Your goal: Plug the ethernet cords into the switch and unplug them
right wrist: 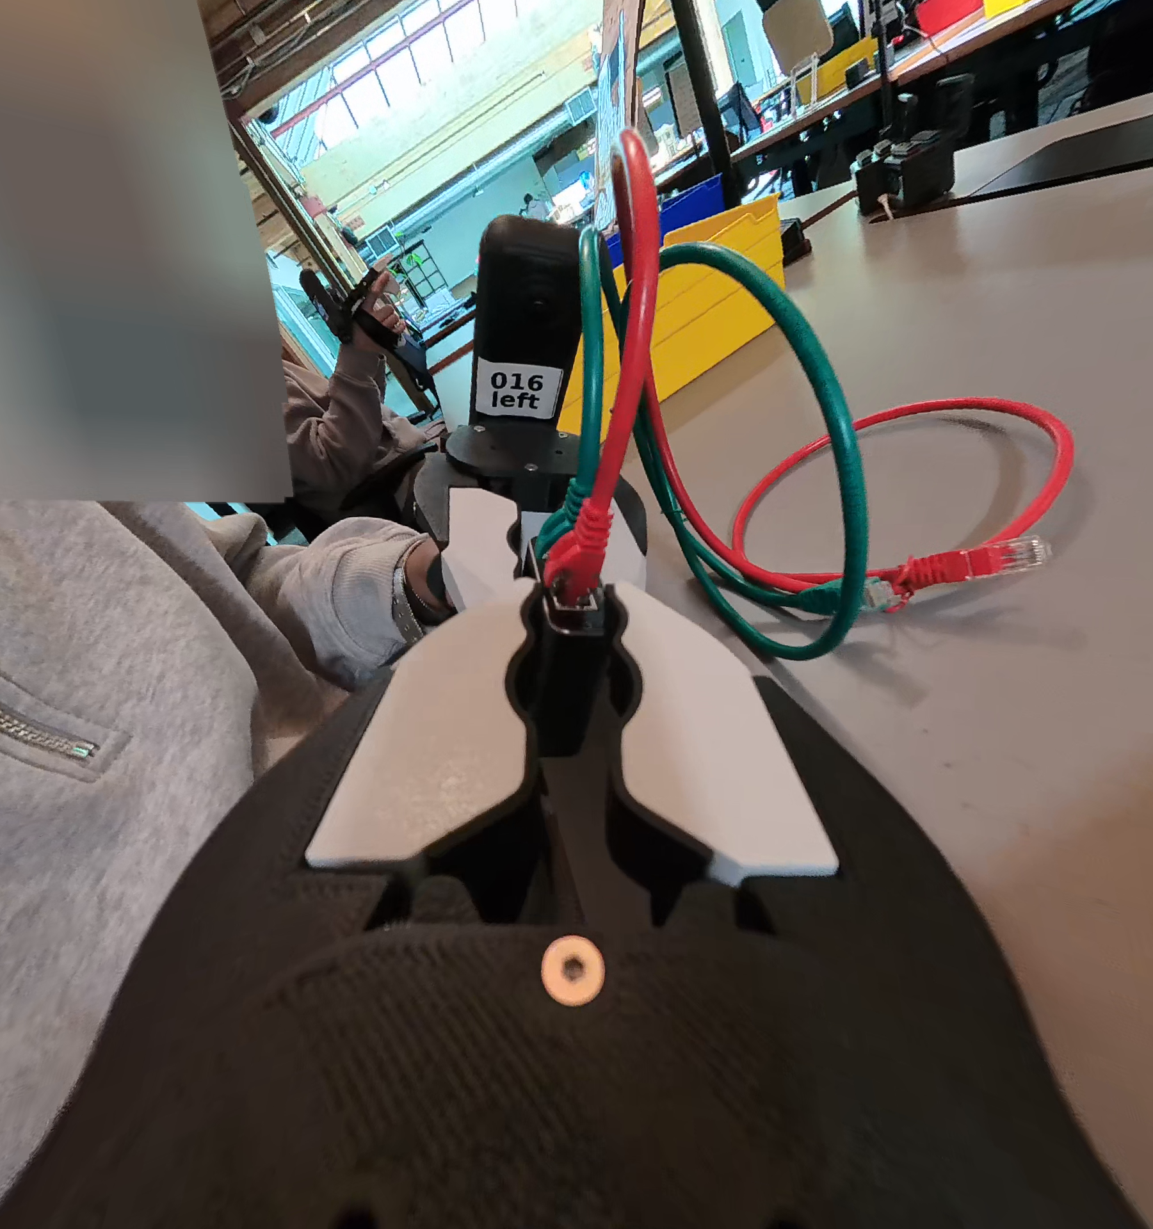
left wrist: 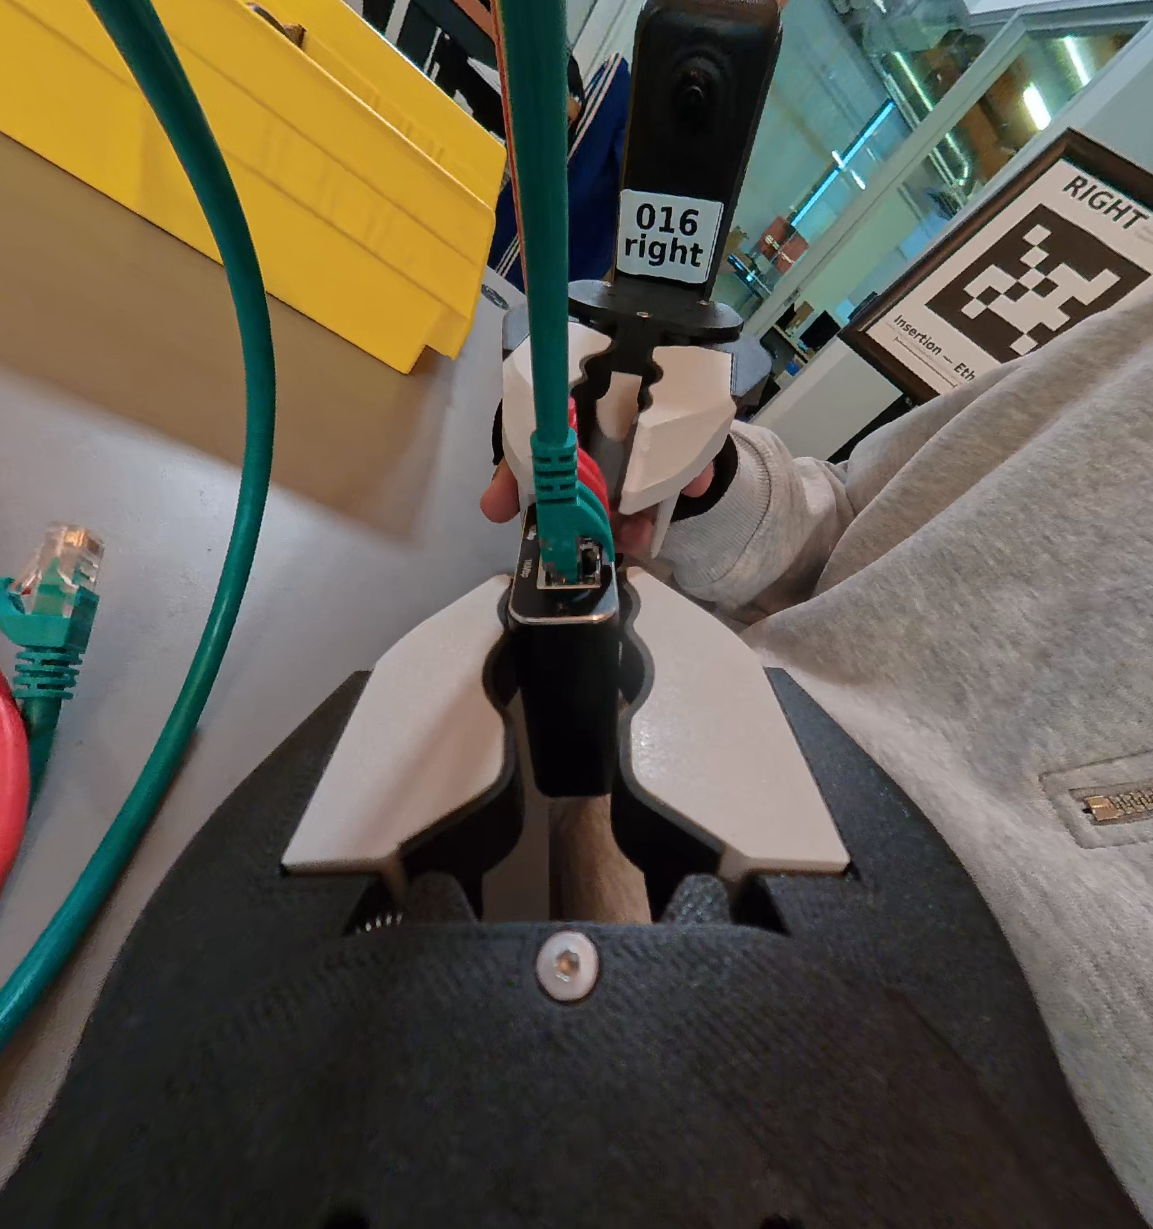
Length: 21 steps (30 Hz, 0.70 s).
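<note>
Both our grippers, left (left wrist: 563,638) and right (right wrist: 570,638), are clamping the black switch (left wrist: 563,698) from opposite ends, fingers closed against it, green cord (left wrist: 547,372) and red cord (right wrist: 633,372) plugged in.

Each wrist camera looks closely along its own jaws, facing the other; both share the switch (left wrist: 563,665) at frame centre, over the bench (right wrist: 992,665)

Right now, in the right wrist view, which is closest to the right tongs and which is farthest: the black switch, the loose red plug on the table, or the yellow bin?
1. Black switch: gripped between the right tongs.
2. Loose red plug: lying on the table, off to the right.
3. Yellow bin: farther back on the table, behind the cable loops.
</note>
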Tool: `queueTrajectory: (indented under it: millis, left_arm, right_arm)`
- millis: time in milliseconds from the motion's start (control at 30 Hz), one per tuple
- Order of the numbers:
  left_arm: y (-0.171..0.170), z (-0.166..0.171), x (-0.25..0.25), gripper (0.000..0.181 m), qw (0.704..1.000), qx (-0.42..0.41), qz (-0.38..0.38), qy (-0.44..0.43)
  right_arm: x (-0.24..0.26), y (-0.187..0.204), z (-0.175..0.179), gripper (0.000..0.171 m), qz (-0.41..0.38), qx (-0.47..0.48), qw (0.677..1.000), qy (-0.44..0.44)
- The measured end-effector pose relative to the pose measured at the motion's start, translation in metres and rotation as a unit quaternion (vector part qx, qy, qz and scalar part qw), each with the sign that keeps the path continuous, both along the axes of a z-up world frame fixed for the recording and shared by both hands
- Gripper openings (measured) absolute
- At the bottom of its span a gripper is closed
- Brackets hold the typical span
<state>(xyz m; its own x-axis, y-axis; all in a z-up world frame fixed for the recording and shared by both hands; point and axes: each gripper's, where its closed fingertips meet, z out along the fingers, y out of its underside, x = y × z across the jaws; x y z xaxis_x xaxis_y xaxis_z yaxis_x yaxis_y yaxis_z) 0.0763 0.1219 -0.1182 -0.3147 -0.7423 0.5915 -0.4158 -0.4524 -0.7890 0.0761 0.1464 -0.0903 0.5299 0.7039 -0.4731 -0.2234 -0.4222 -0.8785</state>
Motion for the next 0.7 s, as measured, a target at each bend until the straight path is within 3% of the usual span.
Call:
queueTrajectory:
  millis: [200, 267, 400, 500, 700]
  left_arm:
    - [0.003, -0.006, 0.001, 0.025, 0.999, 0.026, 0.014, 0.013]
    - [0.007, -0.01, 0.002, 0.025, 0.998, 0.049, 0.027, 0.021]
    - [0.02, -0.018, 0.002, 0.025, 0.989, 0.128, 0.07, 0.039]
    - [0.022, -0.022, 0.002, 0.025, 0.98, 0.18, 0.078, 0.043]
    - [0.004, -0.022, 0.002, 0.025, 0.98, 0.192, 0.032, 0.03]
  right_arm:
    - [0.003, -0.001, 0.004, 0.023, 0.0, 0.019, 1.0, -0.009]
    - [0.006, -0.006, 0.008, 0.032, 0.008, 0.074, 0.995, -0.065]
    - [0.024, -0.005, 0.005, 0.032, -0.043, 0.19, 0.957, -0.215]
    - [0.016, -0.006, 0.007, 0.031, -0.041, 0.196, 0.956, -0.215]
    - [0.006, -0.009, -0.006, 0.031, -0.015, 0.174, 0.957, -0.23]
